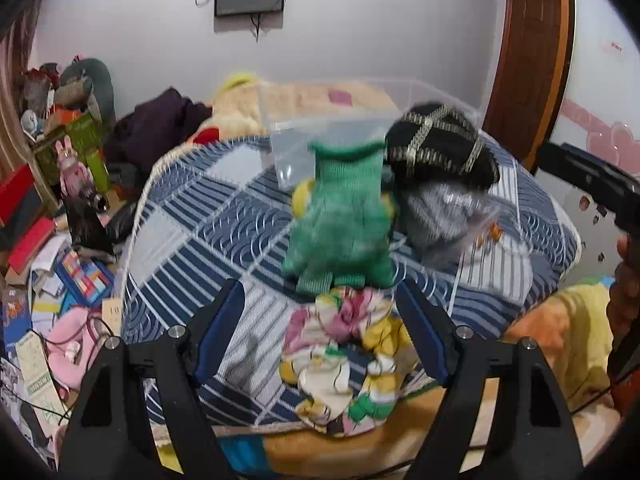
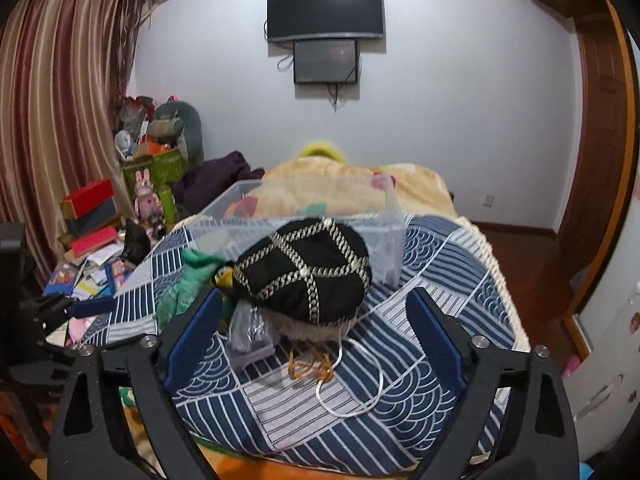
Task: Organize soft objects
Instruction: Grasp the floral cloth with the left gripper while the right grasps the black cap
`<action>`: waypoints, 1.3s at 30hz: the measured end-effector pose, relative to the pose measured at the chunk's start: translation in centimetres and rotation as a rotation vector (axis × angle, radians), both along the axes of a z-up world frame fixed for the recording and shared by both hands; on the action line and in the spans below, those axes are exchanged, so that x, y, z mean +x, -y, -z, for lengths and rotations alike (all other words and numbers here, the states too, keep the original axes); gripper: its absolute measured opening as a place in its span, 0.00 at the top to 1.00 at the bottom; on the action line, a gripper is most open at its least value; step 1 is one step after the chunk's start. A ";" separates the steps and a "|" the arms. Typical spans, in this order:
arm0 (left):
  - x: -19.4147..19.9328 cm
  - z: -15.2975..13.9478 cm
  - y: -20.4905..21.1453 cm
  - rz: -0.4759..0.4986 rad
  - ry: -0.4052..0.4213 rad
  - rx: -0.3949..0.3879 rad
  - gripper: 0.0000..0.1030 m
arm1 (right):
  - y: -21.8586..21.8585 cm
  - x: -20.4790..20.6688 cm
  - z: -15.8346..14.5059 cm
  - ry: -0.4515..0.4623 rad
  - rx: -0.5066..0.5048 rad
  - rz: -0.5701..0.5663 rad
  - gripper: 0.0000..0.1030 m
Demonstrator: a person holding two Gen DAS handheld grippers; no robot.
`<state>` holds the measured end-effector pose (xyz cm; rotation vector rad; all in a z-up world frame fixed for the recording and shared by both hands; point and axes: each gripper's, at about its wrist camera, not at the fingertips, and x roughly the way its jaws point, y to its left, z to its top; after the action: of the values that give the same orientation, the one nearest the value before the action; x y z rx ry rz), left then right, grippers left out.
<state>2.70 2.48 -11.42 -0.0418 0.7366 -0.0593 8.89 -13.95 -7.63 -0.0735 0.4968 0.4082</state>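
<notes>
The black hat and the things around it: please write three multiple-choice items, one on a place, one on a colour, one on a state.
1. Where does the clear bin stand?
A. On the bed, behind the hat
B. On the floor
C. On the hat

2. What colour is the knit toy beside the black hat?
A. Red
B. Green
C. White

3. How are the left gripper and the right gripper?
A. Both shut on the hat
B. One open, one shut
C. Both open, holding nothing

Answers:
1 A, the bin rests on the blue quilt beyond the hat.
2 B, its knit body is green.
3 C, both pairs of fingers are spread apart.
</notes>
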 end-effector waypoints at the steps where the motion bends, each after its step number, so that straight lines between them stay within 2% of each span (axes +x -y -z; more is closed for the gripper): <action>1: 0.1 0.3 -0.1 0.003 -0.013 -0.002 0.29 | -0.1 0.1 0.3 -0.010 0.000 -0.002 0.15; 3: 0.2 1.3 0.0 0.023 -0.046 -0.011 0.40 | -0.4 0.6 0.7 -0.028 -0.009 -0.001 0.19; 5: 0.3 1.9 -0.1 0.049 -0.064 -0.031 0.64 | -0.6 1.2 0.9 -0.043 -0.017 -0.004 0.23; 13: -0.5 1.5 0.3 0.064 -0.022 -0.030 0.91 | -1.2 3.6 0.9 -0.068 0.013 -0.017 0.24; 15: -1.0 0.9 0.2 0.069 0.006 -0.036 0.92 | -1.6 4.3 1.1 -0.087 0.017 -0.035 0.28; 19: -1.1 -0.9 -0.2 0.067 0.051 -0.042 0.92 | -2.7 5.3 2.2 -0.147 0.008 -0.068 0.50; 23: -1.0 -2.2 -0.6 0.052 0.097 -0.056 0.92 | -2.7 5.2 2.5 -0.150 0.006 -0.069 0.62; 25: -0.7 -2.6 -0.8 0.045 0.111 -0.069 0.93 | -2.6 5.0 2.5 -0.140 -0.008 -0.059 0.73; 31: 0.4 -4.1 -1.7 0.018 0.159 -0.091 0.93 | -1.3 4.9 1.8 -0.132 0.038 -0.043 0.86; 35: 1.1 -5.3 -2.3 0.009 0.198 -0.116 0.93 | -0.3 4.5 0.3 -0.102 0.080 -0.041 0.88; 39: 1.8 -6.7 -2.4 -0.001 0.238 -0.093 0.93 | 0.1 3.9 -1.5 -0.046 0.105 -0.043 0.88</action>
<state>4.48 4.92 -4.70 -0.1221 0.4953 -0.0962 12.79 -14.08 -6.14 0.0267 0.5186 0.4785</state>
